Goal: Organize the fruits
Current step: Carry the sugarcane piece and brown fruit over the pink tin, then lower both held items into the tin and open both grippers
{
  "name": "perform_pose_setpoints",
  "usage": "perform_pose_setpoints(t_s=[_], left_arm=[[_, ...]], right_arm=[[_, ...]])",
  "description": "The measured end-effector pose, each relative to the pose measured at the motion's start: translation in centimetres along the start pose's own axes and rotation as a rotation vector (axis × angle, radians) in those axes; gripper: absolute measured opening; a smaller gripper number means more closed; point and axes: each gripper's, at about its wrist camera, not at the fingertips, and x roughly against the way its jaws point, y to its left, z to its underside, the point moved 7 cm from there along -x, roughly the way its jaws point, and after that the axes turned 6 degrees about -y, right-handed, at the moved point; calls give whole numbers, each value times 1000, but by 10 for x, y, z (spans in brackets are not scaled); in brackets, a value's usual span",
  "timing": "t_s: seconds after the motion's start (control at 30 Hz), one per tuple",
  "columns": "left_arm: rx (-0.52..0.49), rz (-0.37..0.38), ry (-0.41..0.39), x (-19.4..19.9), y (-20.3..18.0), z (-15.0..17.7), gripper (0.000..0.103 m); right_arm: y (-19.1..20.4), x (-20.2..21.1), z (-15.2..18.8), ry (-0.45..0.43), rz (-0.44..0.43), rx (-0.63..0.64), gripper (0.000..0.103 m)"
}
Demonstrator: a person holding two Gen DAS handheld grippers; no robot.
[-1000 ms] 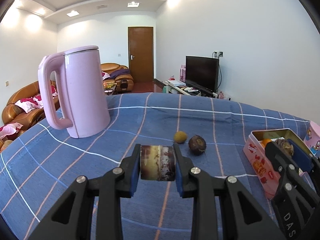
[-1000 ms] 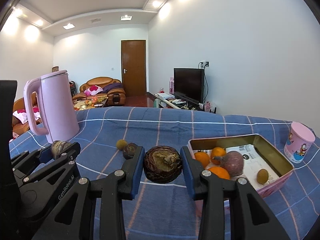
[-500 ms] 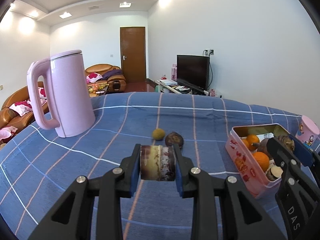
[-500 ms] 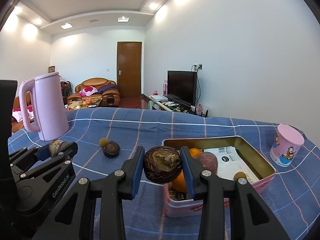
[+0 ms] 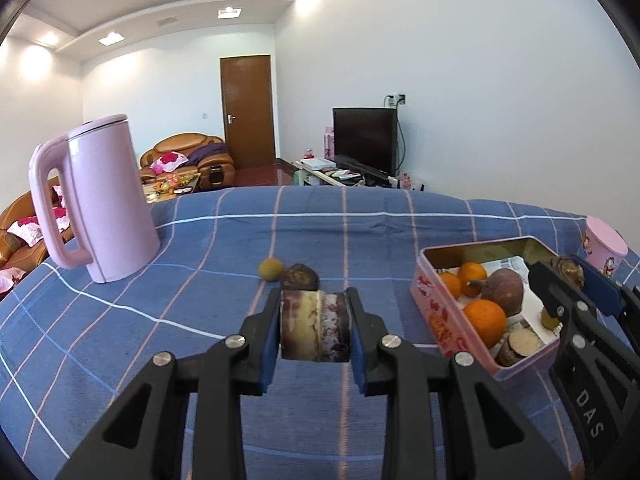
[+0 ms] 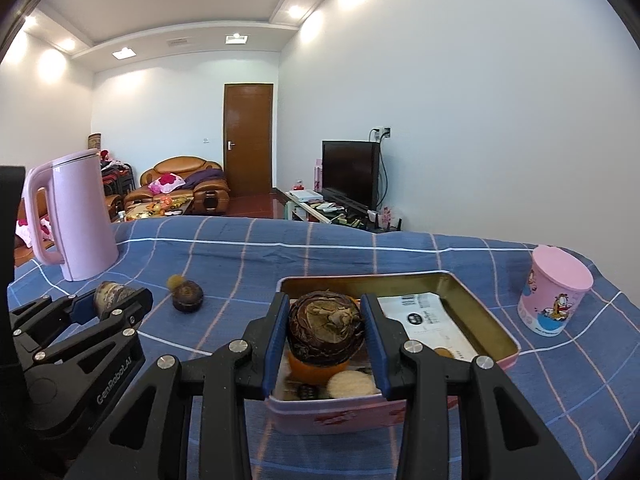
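Fruit (image 6: 326, 330), wrinkled and probably light, sits pinched at its sides in my right gripper (image 6: 325, 334) above the tin (image 6: 496, 330); left gripper (image 5: 315, 328) fingers clamp a cut piece (image 5: 315, 326).

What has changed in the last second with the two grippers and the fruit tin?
The right hand-held gripper has carried its dark wrinkled fruit from over the blue cloth to above the pink tin. The left hand-held gripper swung toward the tin too, which now shows more fully in its view. Nothing was released: the left one still clamps its cut fruit piece. The kettle and two loose fruits stayed put.
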Motion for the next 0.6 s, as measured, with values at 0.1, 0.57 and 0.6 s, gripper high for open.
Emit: perform_pose_setpoints(t_s=[0.1,0.57,0.6], left_arm=[[-13,14,0,1,-11,0,31],[-51,72,-1,0,-54,-1,31],[-53,77,0,-1,-58,-2,31]], right_arm=[[-10,-1,0,3,12,-7,39],[-47,0,-1,-3,66,-6,39],[-49,-1,-1,-2,69,-5,39]])
